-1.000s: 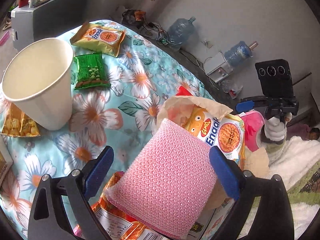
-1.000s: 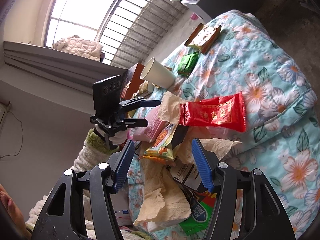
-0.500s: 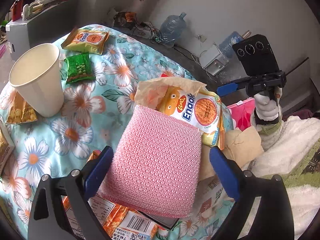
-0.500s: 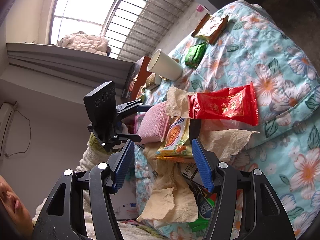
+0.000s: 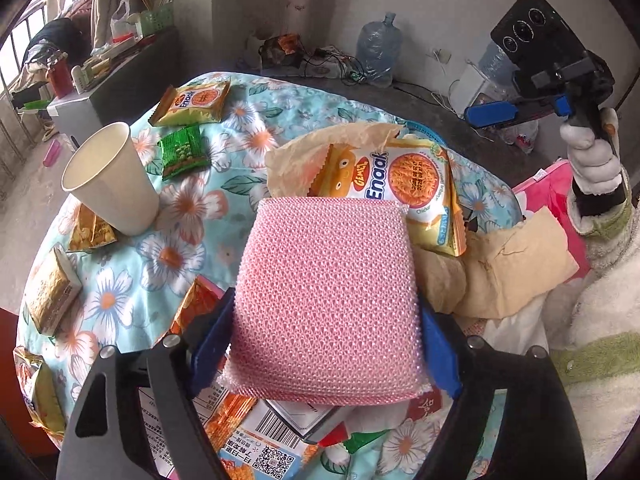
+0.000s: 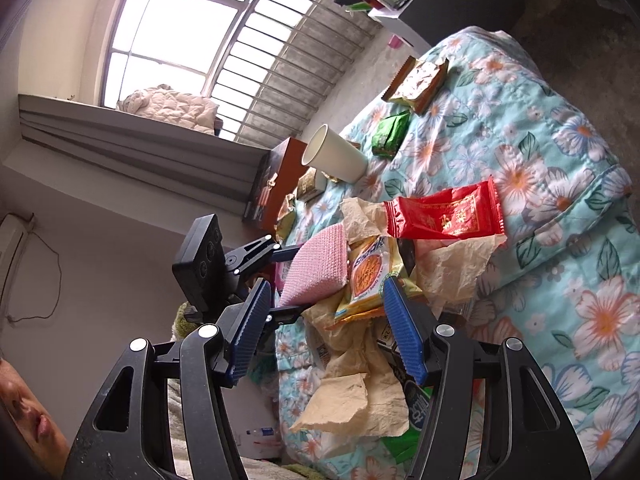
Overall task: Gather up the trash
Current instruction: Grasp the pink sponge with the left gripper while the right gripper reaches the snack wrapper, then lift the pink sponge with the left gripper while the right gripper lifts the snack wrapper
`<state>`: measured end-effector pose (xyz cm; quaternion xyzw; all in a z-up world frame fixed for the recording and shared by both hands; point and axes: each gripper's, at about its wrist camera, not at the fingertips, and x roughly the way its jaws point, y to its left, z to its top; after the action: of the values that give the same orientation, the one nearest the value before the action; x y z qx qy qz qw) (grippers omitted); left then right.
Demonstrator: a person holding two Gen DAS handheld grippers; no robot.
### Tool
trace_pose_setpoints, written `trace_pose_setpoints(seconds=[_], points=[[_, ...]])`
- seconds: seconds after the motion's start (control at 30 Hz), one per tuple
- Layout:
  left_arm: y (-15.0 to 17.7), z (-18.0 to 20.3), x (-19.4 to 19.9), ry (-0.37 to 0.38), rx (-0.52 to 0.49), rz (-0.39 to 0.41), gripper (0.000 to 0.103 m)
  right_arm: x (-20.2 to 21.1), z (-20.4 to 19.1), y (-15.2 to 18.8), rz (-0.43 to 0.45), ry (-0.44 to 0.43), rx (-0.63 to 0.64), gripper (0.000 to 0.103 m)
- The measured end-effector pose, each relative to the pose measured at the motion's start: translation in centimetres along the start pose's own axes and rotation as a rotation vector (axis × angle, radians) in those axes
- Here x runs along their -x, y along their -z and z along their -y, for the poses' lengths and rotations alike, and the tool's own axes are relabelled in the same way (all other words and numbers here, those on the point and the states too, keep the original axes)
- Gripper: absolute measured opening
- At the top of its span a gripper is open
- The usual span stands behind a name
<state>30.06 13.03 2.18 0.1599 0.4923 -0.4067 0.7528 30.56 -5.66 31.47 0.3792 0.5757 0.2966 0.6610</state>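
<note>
A pink mesh sponge [image 5: 328,300] lies on top of a heap of wrappers on the flowered cloth [image 5: 280,108]. My left gripper [image 5: 324,344] points steeply down over it. Its jaws are closing, and the blue pads [image 5: 212,344] touch both sides of the sponge. Behind the sponge lie a yellow Enaak noodle packet [image 5: 400,184] and crumpled brown paper [image 5: 500,268]. My right gripper [image 6: 330,332] hovers open above the heap, with nothing between its pads. From there I see the sponge [image 6: 320,268], the left gripper [image 6: 288,280], the packet [image 6: 368,276] and a red wrapper [image 6: 444,212].
A white paper cup [image 5: 112,180] stands to the left, with a green packet [image 5: 184,152] and a second Enaak packet [image 5: 192,102] beyond it. Small gold packets lie along the left edge. A pink bag [image 5: 548,192] hangs at the right. Water bottles [image 5: 378,56] stand on the floor.
My left gripper tilted further down over the pink sponge, and its jaws narrowed from wide apart onto the sponge's sides. The right gripper stayed open and barely shifted.
</note>
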Motion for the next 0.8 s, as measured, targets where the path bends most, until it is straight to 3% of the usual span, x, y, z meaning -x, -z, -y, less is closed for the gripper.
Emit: trace_pose_setpoints(seconds=[0.27, 0.53, 0.8], points=[[1.1, 0.4, 2.9, 0.01, 0.098, 0.138, 0.078, 0.4, 0.4, 1.6, 0.049, -0.043, -0.083, 0.053], [3.2, -0.7, 4.9, 0.149, 0.361, 0.321, 0.078, -3.1, 3.4, 2.9, 0.007, -0.077, -0.283, 0.05], [4.6, 0.5, 5.7, 0.151, 0.446, 0.411, 0.078, -5.8, 4.1, 3.2, -0.013, -0.098, -0.38, 0.046]])
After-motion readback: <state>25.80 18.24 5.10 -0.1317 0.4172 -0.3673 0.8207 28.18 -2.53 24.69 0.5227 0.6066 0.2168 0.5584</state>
